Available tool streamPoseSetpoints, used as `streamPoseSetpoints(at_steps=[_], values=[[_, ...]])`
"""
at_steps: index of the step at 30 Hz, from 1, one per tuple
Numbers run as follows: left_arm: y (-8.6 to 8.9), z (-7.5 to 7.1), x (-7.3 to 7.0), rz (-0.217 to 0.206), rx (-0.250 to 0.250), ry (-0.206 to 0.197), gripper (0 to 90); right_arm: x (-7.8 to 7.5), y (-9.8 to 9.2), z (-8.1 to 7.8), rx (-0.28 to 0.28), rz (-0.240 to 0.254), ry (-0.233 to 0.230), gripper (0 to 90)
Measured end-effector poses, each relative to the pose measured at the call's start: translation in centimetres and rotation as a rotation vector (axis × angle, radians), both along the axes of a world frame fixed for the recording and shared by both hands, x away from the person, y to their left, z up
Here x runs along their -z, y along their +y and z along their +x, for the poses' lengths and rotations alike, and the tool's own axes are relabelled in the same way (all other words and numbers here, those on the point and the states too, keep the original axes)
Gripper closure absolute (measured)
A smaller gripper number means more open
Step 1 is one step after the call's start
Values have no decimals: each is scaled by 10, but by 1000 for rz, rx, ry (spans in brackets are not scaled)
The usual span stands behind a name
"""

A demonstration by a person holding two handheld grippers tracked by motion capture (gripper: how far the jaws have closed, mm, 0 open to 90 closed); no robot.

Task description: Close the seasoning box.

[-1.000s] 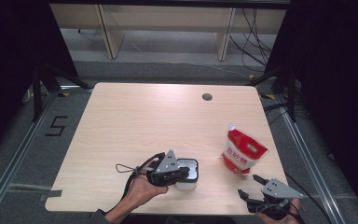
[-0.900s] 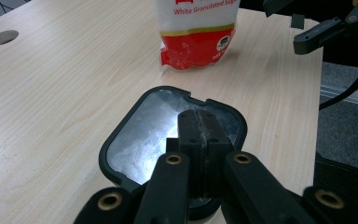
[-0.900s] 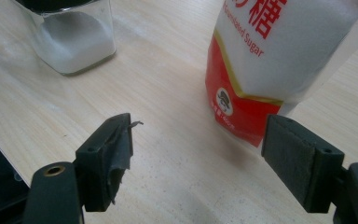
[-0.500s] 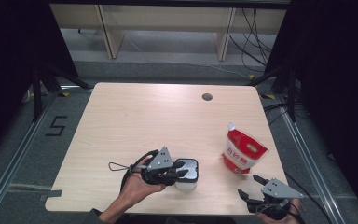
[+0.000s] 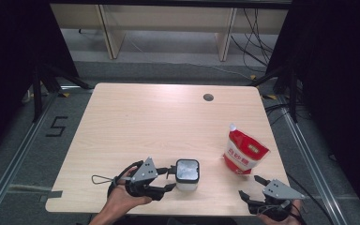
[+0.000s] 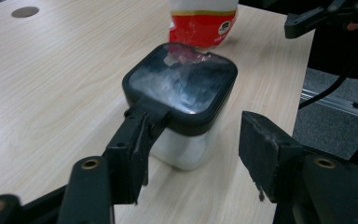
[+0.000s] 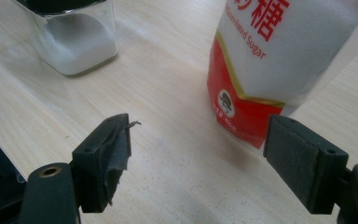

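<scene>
The jar, half full of white powder under a black lid, stands near the table's front edge, the left gripper just left of it, jaws just opened and off it, while the right gripper waits open, empty, beside the sugar bag.

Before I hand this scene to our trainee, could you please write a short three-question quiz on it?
1. True or false: the left gripper is clamped on the jar.
2. What stands nearest the right gripper: A the sugar pouch, B a bowl, C a spoon?
3. What colour is the jar's lid?

Key: 1 false, its jaws have just been opening, one jaw at the lid's tab. 2 A. 3 black.
</scene>
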State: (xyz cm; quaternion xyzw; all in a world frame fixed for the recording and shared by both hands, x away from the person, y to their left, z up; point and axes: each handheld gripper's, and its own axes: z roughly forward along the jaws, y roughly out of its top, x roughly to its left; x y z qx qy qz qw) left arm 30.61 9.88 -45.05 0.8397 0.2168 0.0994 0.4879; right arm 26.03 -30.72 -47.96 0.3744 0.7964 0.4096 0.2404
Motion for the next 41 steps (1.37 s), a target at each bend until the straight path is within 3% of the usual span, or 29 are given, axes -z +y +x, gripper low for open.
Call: streamPoseSetpoints(at_steps=[2,3,5,9,11,14,17,19,21,22,24,25,26,27,28,30,32,33,34,36,39,41], values=[[7,-1,2,10,6,-2,398,0,0,1,-6,-3,-6,240],[8,0,4,4,23,-22,385,0,-1,1,-11,-7,-11,239],[14,-7,6,1,-46,12,360,0,-1,1,-12,-6,-7,238],[24,-16,10,1,-64,34,312,1,-1,2,-20,-17,-22,229],[27,-21,13,22,-61,44,276,1,0,2,-22,6,8,221],[32,-26,20,38,-54,50,228,1,-1,3,-16,2,-7,179],[36,-30,29,43,-88,78,190,2,-1,3,-28,-1,-26,159],[38,-33,34,53,-102,81,187,2,0,2,-28,9,0,158],[42,-34,36,64,-93,66,170,3,0,4,-40,6,-22,158],[44,-36,38,62,-104,91,164,3,1,2,-24,25,-1,158],[47,-37,39,62,-108,86,161,4,-1,4,-30,3,1,159],[47,-37,41,43,-117,89,159,4,-1,3,-33,19,14,159],[51,-36,40,73,-121,81,157,5,1,2,-24,28,26,159],[52,-37,41,57,-134,94,157,4,0,2,-20,18,29,160],[53,-37,41,65,-126,82,157,4,1,1,-18,22,43,160],[55,-37,42,65,-139,94,157,5,-1,4,-37,-4,14,161],[56,-37,43,68,-154,96,157,6,2,2,-14,16,65,161],[56,-36,43,71,-146,86,157,7,1,2,-17,13,64,161],[58,-35,42,94,-125,74,157,7,-1,5,-34,-7,31,161],[57,-36,43,86,-145,103,157,8,0,5,-34,1,33,161],[58,-34,44,100,-134,82,157,9,0,5,-38,-9,43,161],[56,-35,45,83,-161,106,157,9,-1,6,-35,-10,44,161]])
